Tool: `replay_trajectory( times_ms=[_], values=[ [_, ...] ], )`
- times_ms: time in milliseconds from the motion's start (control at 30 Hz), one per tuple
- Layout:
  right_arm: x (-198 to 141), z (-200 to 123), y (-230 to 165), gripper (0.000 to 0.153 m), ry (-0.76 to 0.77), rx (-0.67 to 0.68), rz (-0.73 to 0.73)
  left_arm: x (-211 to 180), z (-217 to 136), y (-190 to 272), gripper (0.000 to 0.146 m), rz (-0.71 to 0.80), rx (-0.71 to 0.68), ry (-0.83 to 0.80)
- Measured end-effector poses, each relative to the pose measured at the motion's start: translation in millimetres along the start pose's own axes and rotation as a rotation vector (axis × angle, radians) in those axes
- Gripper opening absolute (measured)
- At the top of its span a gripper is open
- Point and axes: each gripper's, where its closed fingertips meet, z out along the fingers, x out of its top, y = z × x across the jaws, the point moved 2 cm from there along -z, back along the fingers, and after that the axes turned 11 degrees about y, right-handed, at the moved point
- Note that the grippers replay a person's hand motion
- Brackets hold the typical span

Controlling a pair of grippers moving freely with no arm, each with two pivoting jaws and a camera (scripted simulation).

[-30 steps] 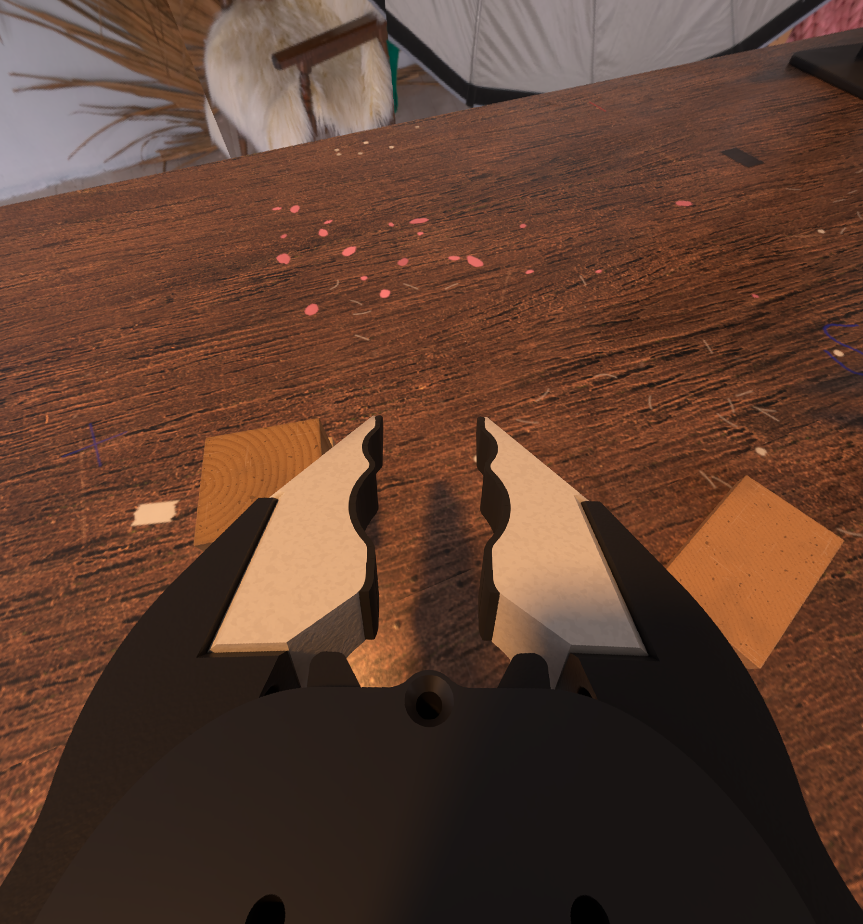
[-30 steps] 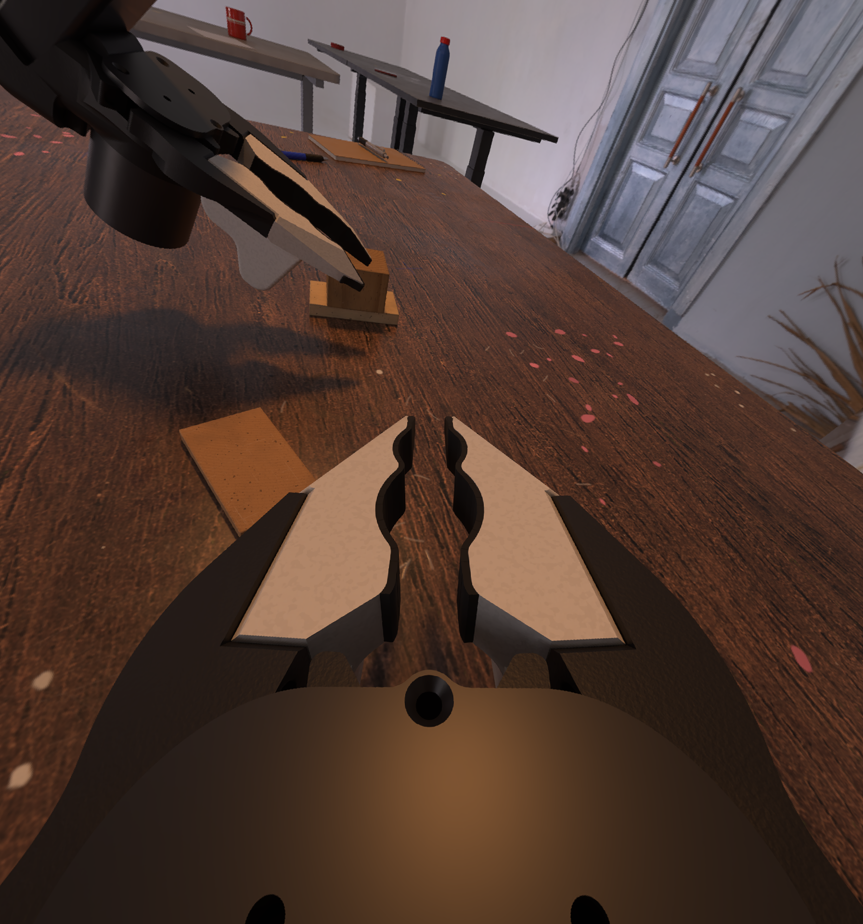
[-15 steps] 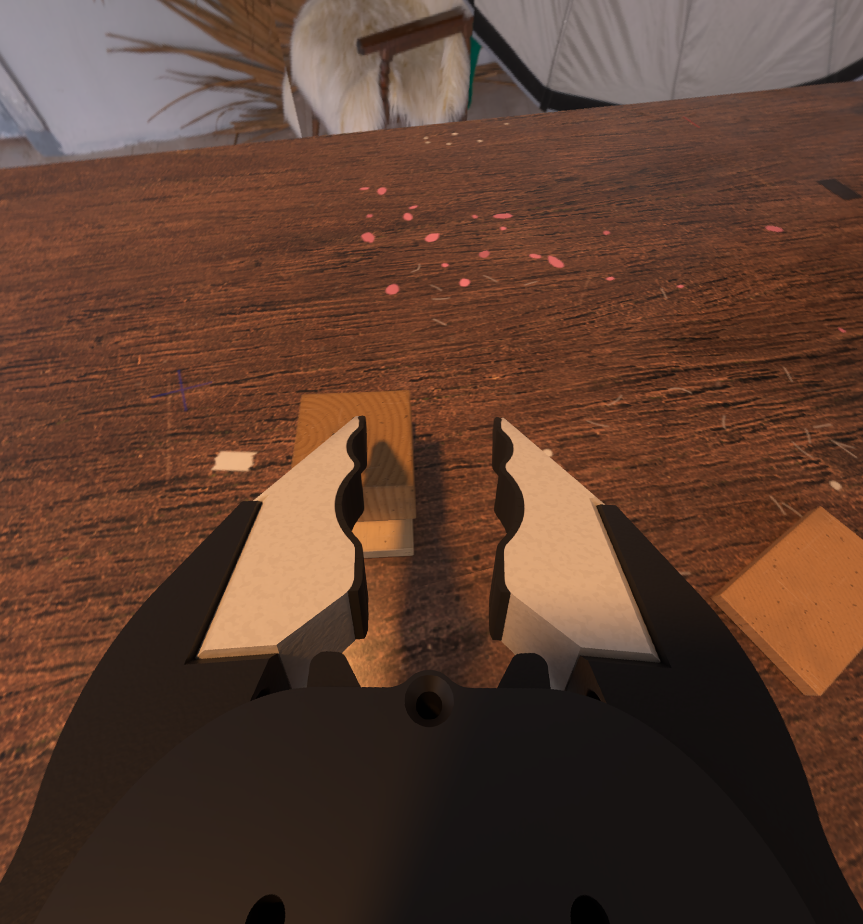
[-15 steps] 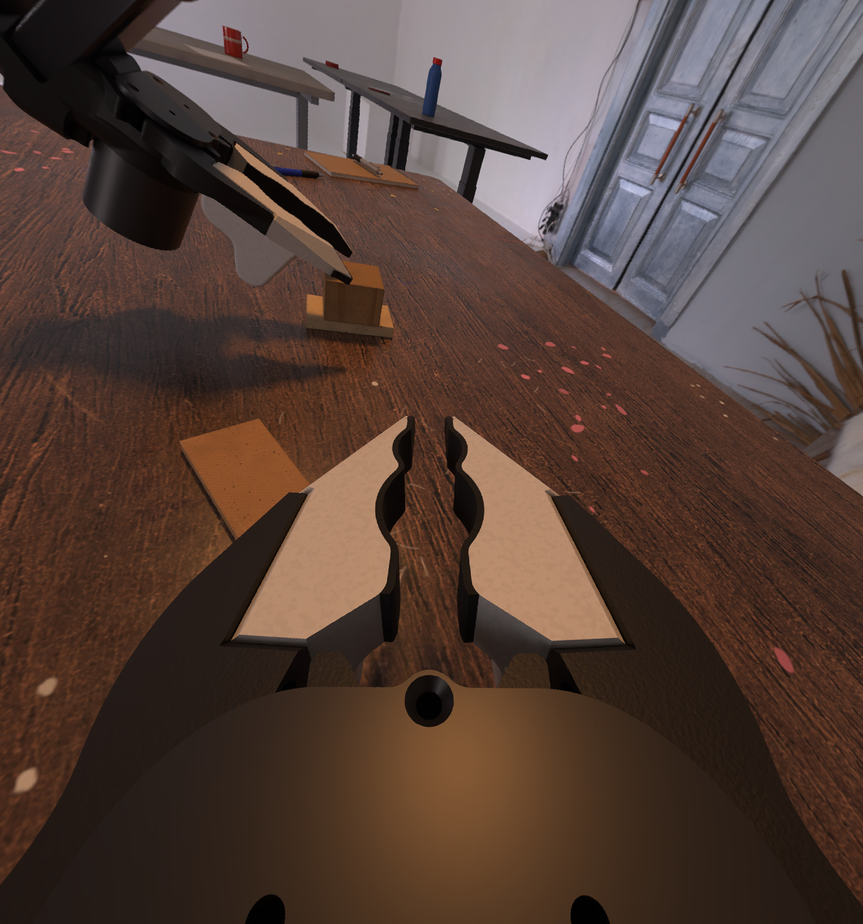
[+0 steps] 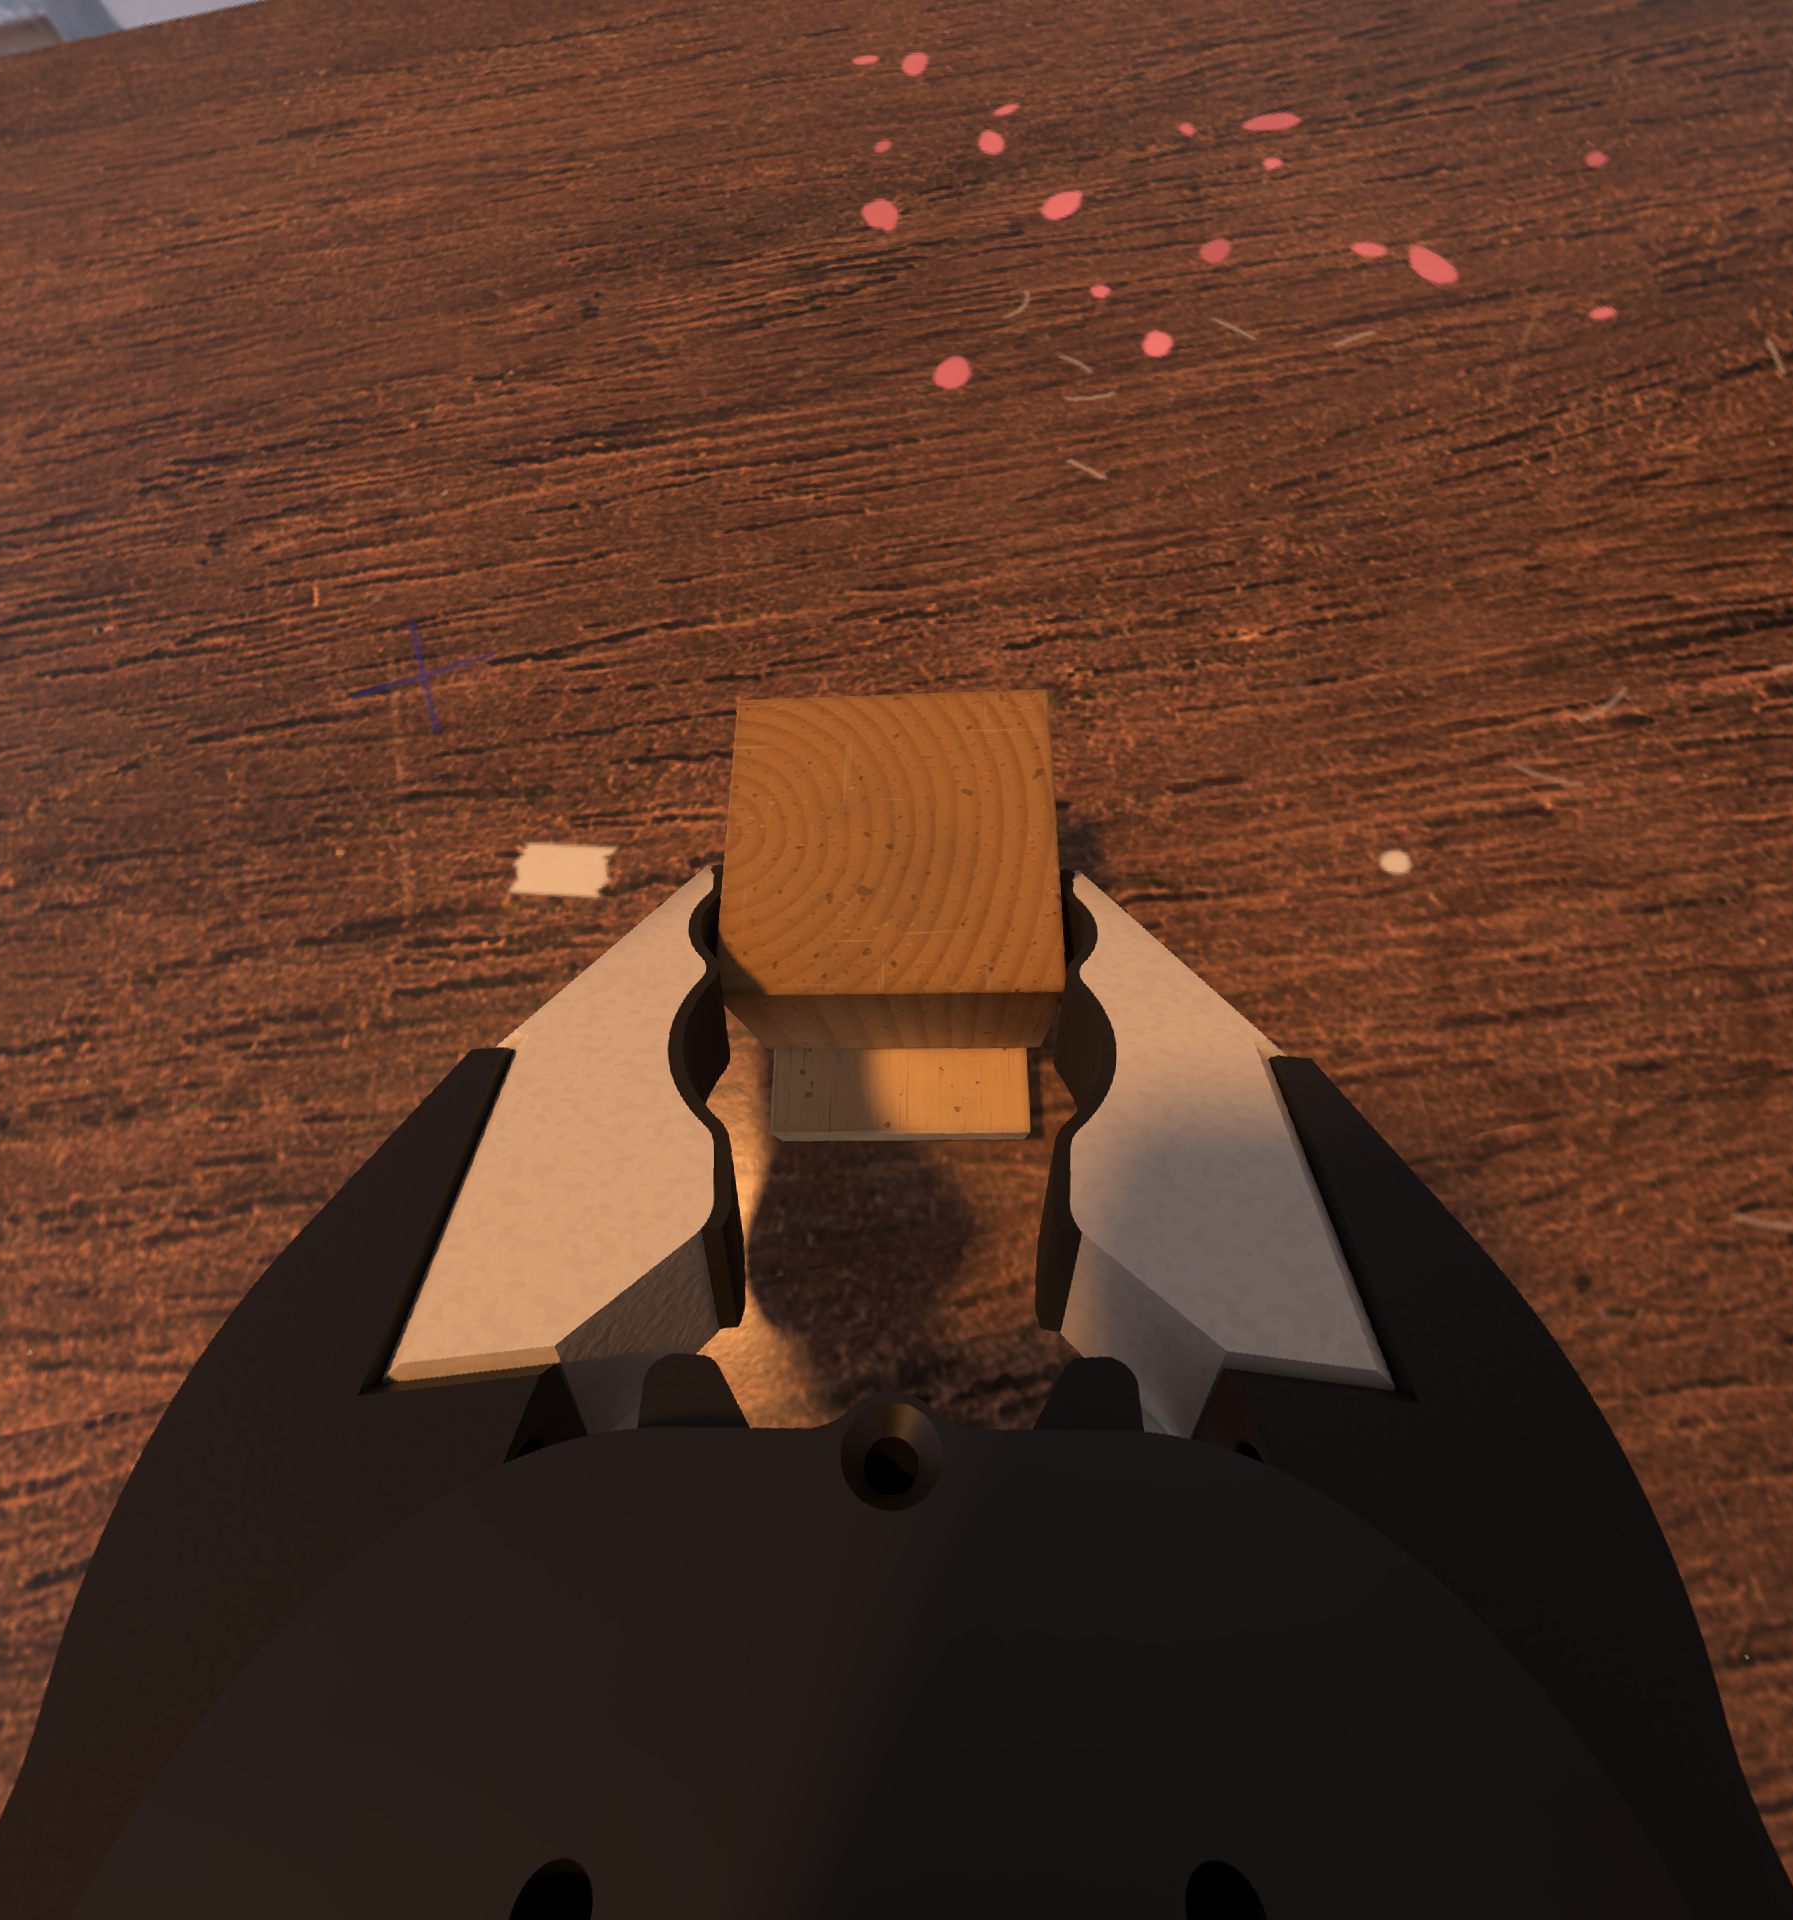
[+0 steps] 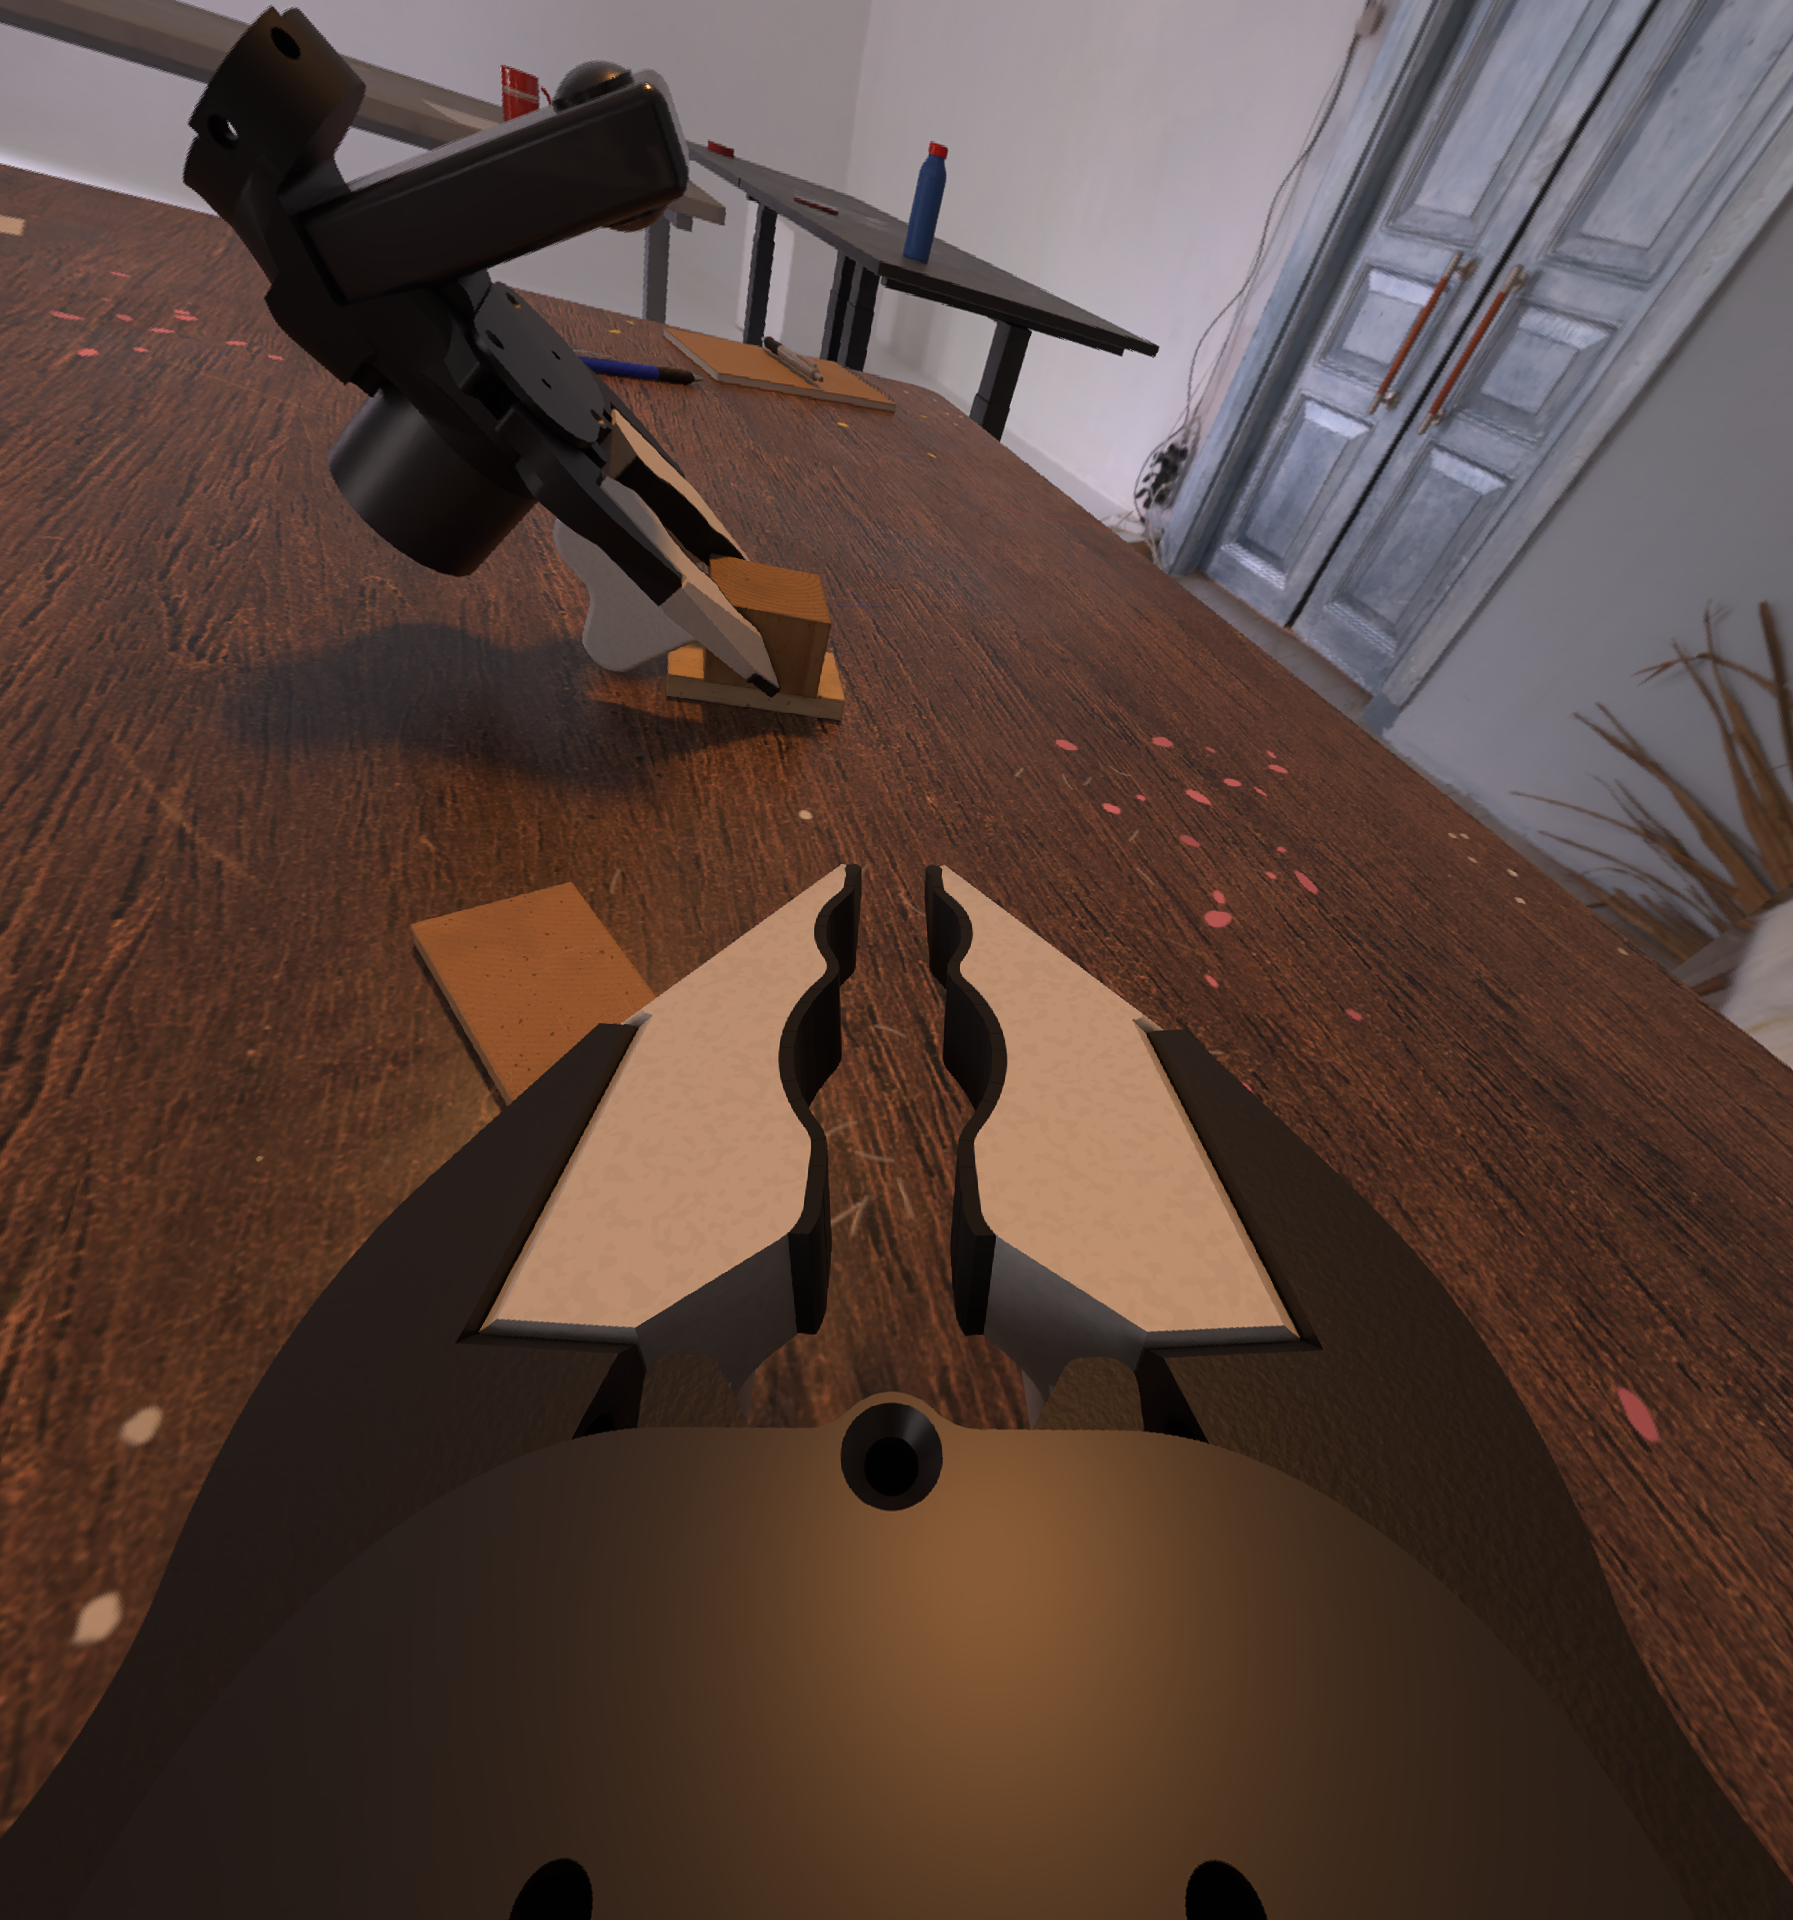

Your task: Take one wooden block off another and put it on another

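A wooden cube stands on a thin pale wooden slab on the dark wood table. My left gripper is open and straddles the cube, one fingertip close against each side. The right wrist view shows it tilted down over the cube and slab. A flat orange-brown wooden block lies on the table just left of my right gripper. That gripper hovers low over the table, nearly shut with a narrow slit, and holds nothing.
Pink spots dot the table beyond the cube, and a white tape scrap lies left of it. A clipboard and a pen lie at the far edge. Other desks hold a blue bottle.
My left gripper has opened wider, moved left and down, and now has the cube between its fingers. The right gripper has barely moved.
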Motion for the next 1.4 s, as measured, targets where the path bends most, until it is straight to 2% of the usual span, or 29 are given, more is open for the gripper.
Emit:
replay_trajectory(
  times_ms=[200, 400, 500, 667, 833, 967, 1200, 1400],
  values=[
    [-2.1, 0.8, -0.9, 0.012, -0.007, 0.005, 0.002, 2.4, -6.8, 12.8, 0.062, 0.039, -0.044, 0.008],
    [-6.8, 2.3, -1.6, 0.012, -0.021, 0.009, 0.002, 36.8, -31.5, 23.3, 0.062, 0.027, -0.100, 0.208],
    [-8.3, 1.9, 0.3, 0.012, -0.023, 0.006, 0.004, 61.2, -50.5, 45.6, 0.062, 0.045, -0.241, 0.369],
    [-4.7, -3.4, 11.0, 0.012, 0.002, -0.027, 0.022, 78.0, -86.7, 107.3, 0.062, 0.077, -0.637, 0.499],
    [-0.5, -10.1, 22.7, 0.012, 0.043, -0.059, 0.078, 59.3, -104.2, 164.1, 0.062, 0.290, -0.836, 0.455],
    [-1.0, -11.2, 24.9, 0.012, 0.051, -0.061, 0.099, 34.2, -104.4, 203.5, 0.062, 0.444, -0.923, 0.366],
    [-4.4, -7.2, 18.1, 0.012, 0.026, -0.040, 0.074, -9.3, -84.1, 222.8, 0.062, 0.659, -0.894, 0.172],
    [-10.4, -2.2, 11.0, 0.019, 0.000, 0.000, 0.090, -20.3, -75.6, 222.3, 0.062, 0.693, -0.876, 0.131]
  ],
)
